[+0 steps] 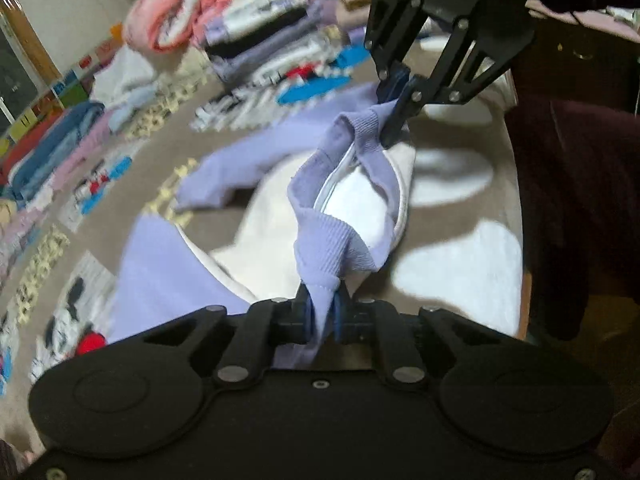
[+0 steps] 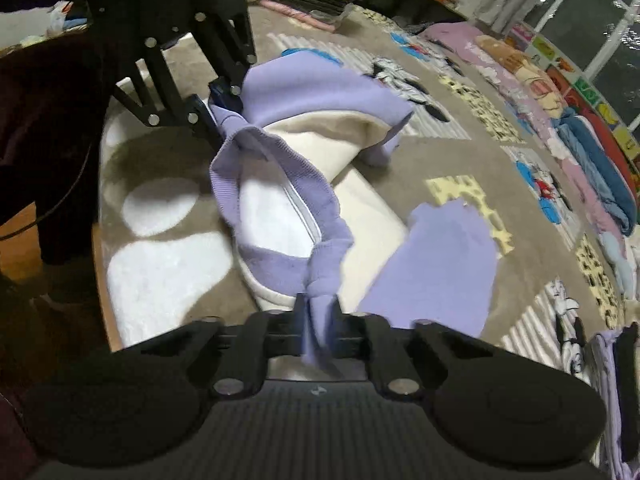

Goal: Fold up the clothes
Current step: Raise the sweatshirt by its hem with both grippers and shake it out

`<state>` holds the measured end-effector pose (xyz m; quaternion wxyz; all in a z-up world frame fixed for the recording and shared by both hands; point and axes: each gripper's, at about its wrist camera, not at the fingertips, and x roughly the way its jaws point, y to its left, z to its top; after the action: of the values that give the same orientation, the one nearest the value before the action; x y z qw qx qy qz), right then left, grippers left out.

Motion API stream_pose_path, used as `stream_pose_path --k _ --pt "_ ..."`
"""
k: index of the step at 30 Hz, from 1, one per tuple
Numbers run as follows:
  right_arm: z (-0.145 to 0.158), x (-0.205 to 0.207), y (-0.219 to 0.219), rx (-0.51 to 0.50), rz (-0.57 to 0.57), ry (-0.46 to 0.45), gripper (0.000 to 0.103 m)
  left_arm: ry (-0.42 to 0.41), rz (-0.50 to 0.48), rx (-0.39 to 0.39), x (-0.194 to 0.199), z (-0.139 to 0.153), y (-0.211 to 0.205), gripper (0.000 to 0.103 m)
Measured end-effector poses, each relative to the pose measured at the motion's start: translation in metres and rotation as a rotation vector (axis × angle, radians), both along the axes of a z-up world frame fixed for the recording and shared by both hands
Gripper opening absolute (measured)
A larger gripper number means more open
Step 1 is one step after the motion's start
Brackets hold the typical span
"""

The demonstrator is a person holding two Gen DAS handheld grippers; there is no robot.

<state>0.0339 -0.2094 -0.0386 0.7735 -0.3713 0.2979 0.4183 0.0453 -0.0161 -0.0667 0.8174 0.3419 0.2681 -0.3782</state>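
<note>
My left wrist camera sits just behind the left gripper (image 1: 322, 312) and looks forward and down, very close to the lavender sweatshirt (image 1: 340, 236). My right wrist camera sits just behind the right gripper (image 2: 318, 316) and looks down the same way. The two cameras face each other. Both see the sweatshirt's ribbed band and the patterned play mat (image 2: 460, 128). Each one sees the other gripper at the far end.
</note>
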Motion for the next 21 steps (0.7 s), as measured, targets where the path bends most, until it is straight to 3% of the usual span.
stream_pose_path --k 11,21 --pt "0.096 0.039 -0.014 0.092 -0.059 -0.191 0.007 -0.201 0.016 -0.022 0.041 0.103 0.02 0.006" --pt "0.16 0.092 -0.013 0.124 -0.067 -0.28 0.006 -0.286 0.022 0.0 0.09 0.151 0.03 0.005"
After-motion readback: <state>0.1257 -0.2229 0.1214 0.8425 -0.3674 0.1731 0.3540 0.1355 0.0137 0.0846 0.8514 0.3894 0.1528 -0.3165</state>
